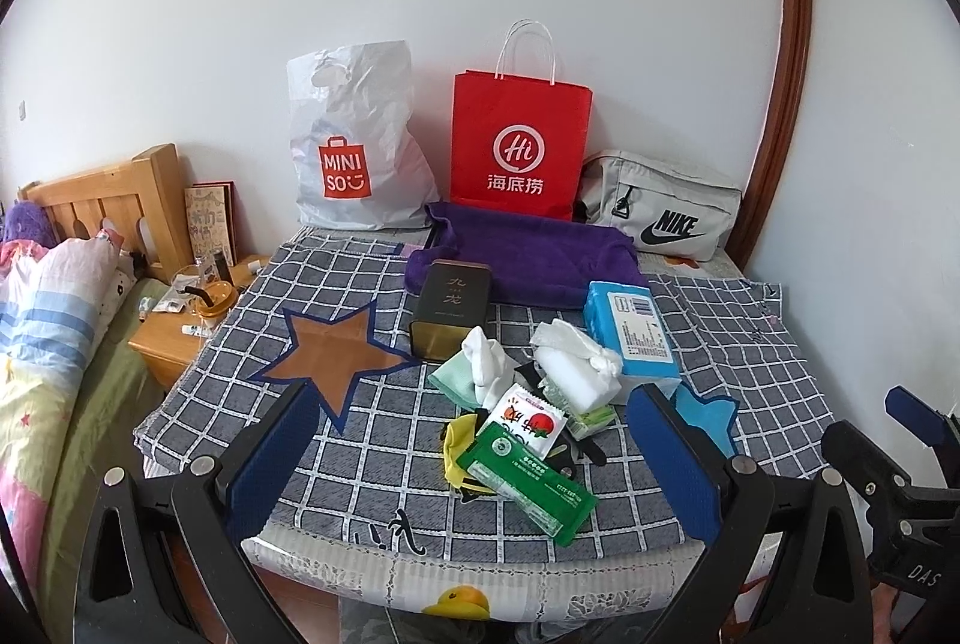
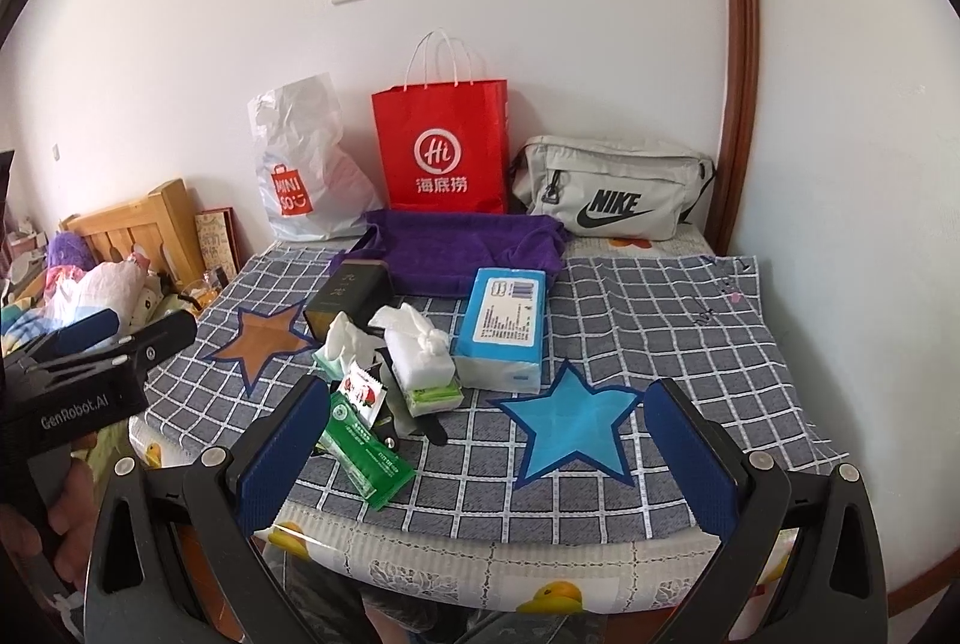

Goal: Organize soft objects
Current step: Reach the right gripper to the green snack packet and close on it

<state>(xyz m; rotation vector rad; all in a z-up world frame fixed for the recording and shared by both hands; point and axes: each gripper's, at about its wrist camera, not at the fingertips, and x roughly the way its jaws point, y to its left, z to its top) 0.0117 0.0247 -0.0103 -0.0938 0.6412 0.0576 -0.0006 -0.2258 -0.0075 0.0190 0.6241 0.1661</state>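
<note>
Both grippers — left (image 1: pixel 474 458), right (image 2: pixel 486 455) — hang spread and empty; the pile (image 1: pixel 528 404) sits just ahead, 3 bags (image 1: pixel 521 146) beyond, likely destinations.

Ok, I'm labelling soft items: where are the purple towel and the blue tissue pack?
Purple folded towel (image 1: pixel 528 248): left wrist view, middle of its top surface.
Blue plastic tissue pack (image 2: pixel 507 314): right wrist view, centre of its printed label face.

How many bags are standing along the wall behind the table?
3: white plastic bag on the left, red paper bag in the middle, grey waist bag on the right. None looks hidden.
</note>
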